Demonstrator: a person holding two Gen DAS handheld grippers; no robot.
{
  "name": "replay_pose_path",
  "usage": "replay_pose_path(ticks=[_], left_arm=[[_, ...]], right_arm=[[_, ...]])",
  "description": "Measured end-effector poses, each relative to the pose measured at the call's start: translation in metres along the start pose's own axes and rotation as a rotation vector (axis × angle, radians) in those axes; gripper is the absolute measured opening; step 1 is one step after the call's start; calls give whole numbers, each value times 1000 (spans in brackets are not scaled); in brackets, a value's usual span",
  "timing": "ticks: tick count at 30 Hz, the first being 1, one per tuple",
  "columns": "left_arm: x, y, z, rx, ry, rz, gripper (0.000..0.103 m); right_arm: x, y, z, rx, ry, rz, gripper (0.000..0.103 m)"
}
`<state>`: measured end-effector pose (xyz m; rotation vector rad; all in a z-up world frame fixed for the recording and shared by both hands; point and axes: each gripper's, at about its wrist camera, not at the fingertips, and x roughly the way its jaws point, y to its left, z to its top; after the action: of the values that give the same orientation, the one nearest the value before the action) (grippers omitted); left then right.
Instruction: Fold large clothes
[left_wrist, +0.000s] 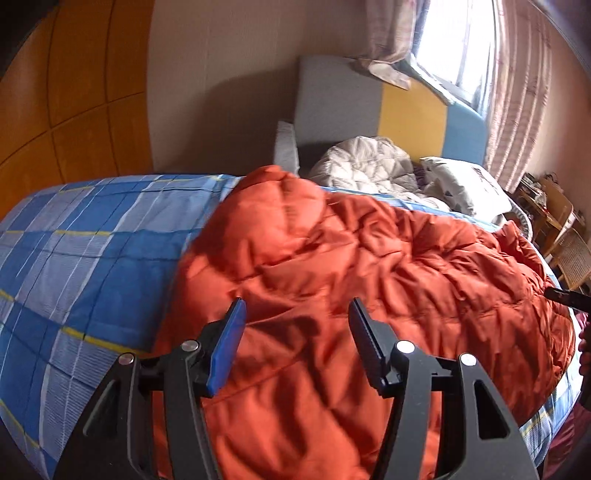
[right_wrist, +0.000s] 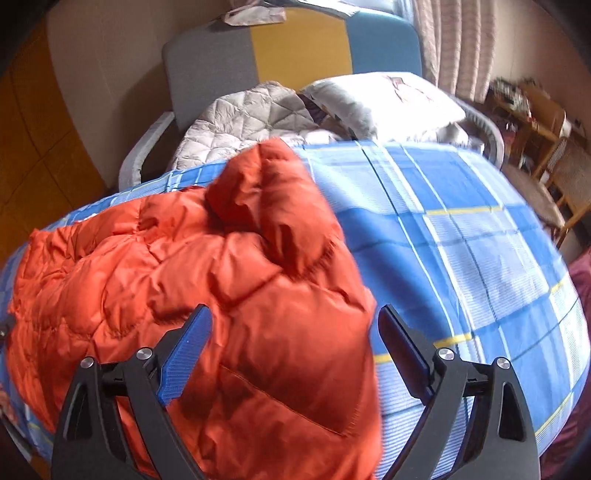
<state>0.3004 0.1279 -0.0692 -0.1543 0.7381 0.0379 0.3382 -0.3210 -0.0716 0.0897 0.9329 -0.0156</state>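
Left wrist view, from the left edge: orange wooden wardrobe (left_wrist: 55, 92) in the upper left, blue checked bed sheet (left_wrist: 74, 258) filling the left side below it. Big puffy orange jacket (left_wrist: 351, 277) spread over the middle and right of the frame, lying on the sheet. Left gripper (left_wrist: 297, 314) low in the middle, above the jacket, fingers wide apart with nothing between them but orange cloth beneath. White quilt (left_wrist: 365, 166) and white pillow (left_wrist: 461, 184) bunched up behind the jacket, in front of a grey, yellow and blue headboard (left_wrist: 406, 110). Bright window (left_wrist: 454, 40) with pink curtain (left_wrist: 517, 103) in the upper right. Black tip of the other tool at the right edge.

Right wrist view, from the left edge: same orange jacket (right_wrist: 184, 277) covering the left and middle, one rounded part poking up near the centre top. Right gripper (right_wrist: 293, 321) at the bottom middle, fingers spread wide, holding nothing, jacket edge lying between them. Blue checked sheet (right_wrist: 461, 240) bare on the right. Wooden chairs (right_wrist: 546, 147) at the far right
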Motion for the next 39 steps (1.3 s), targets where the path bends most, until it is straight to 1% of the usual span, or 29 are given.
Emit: replay_pose_path(ticks=[2,5,7,9,12,14,15,16,19,22,26,27,30,32,35,37,39], left_arm=[[-3,6,-2,-18,-3,-12,57],[-4,10,-2,-8,-13,34,57],[-2,21,-2,-36,-1,41,57],[-2,31,-3,-51,4,50,61],[-2,35,-5,-35,8,71,63],[-2,35,-7,-37,12,71,62],[-4,34,-8,-43,1,63,61],[-6,31,-7,-45,-8,56,61],[-16,17,-2,-34,-53,32,60],[-24,-2,4,-26,-74,-26,60],[-16,-44,11,23,-47,-116,60],[-13,-52,12,31,-37,-129,60],[6,-83,15,60,11,-171,60],[17,-99,17,73,38,-183,58],[30,-114,17,97,64,-181,58],[43,-121,18,110,90,-167,58],[54,-120,17,106,108,-160,58]], right_arm=[[4,-7,-4,21,19,17,91],[12,-16,-10,66,55,61,91],[18,-21,-14,94,75,93,91],[23,-24,-16,117,91,124,91],[33,-25,-19,141,125,182,91],[39,-27,-20,165,139,221,90],[42,-28,-22,188,153,251,90],[44,-29,-23,200,156,261,88],[46,-27,-22,186,157,278,82],[48,-27,-21,184,182,303,82],[49,-28,-22,177,208,323,86],[51,-29,-22,174,220,329,88],[52,-31,-24,150,230,338,88],[52,-32,-24,140,234,344,88],[50,-32,-25,121,232,355,82],[49,-30,-26,111,232,370,72],[46,-29,-26,102,235,385,66]])
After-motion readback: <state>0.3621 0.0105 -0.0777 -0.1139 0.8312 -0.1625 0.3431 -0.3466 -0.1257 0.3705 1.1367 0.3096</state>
